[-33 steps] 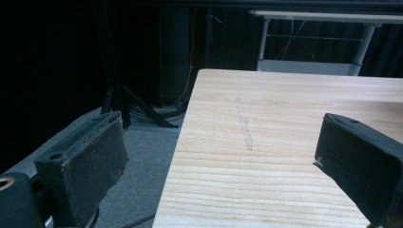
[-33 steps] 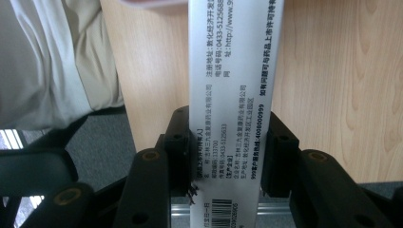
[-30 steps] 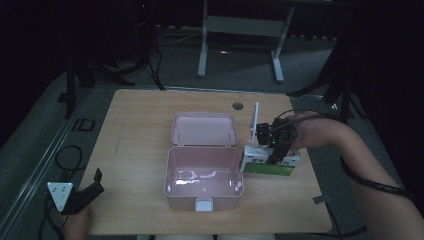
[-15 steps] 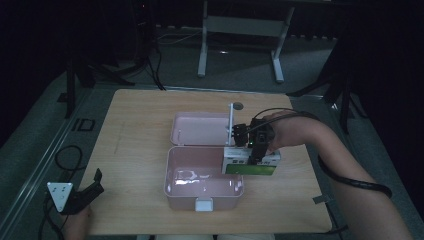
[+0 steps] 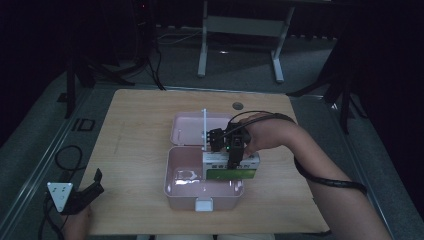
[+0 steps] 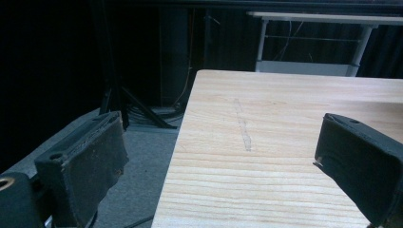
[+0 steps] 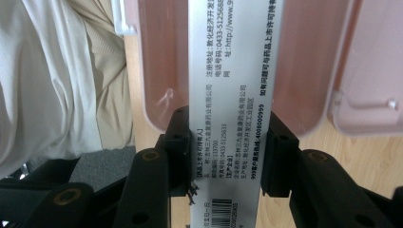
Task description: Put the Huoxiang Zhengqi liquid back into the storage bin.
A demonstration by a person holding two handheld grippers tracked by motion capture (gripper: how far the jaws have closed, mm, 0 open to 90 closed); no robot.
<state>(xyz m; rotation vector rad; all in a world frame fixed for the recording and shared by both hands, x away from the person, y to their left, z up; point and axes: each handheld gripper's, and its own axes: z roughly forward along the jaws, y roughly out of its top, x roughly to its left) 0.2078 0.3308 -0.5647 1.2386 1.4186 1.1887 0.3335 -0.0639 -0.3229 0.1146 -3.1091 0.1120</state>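
An open pink plastic case (image 5: 172, 175) lies mid-table, its lid (image 5: 187, 130) folded back flat. My right gripper (image 5: 233, 161) points down, shut on a white and green medicine carton (image 5: 220, 173), which hangs over the right part of the case's tray. In the right gripper view the carton (image 7: 230, 71), printed with small text and a barcode, is clamped between both pads of the right gripper (image 7: 228, 159), with the pink tray (image 7: 161, 71) beneath. My left gripper (image 5: 94, 184) rests at the table's front left corner, open; its view shows the left gripper (image 6: 218, 156) with nothing between the jaws.
The wooden table (image 5: 140, 115) has a grey round cap (image 5: 237, 105) near its far edge. A white desk frame (image 5: 240, 25) stands behind. Cables (image 5: 65, 155) lie on the floor at left. The person's light clothing (image 7: 57, 71) is close to the tray's near side.
My right gripper has carried the carton leftward, from beside the case's right edge to over the tray. The left gripper has stayed still.
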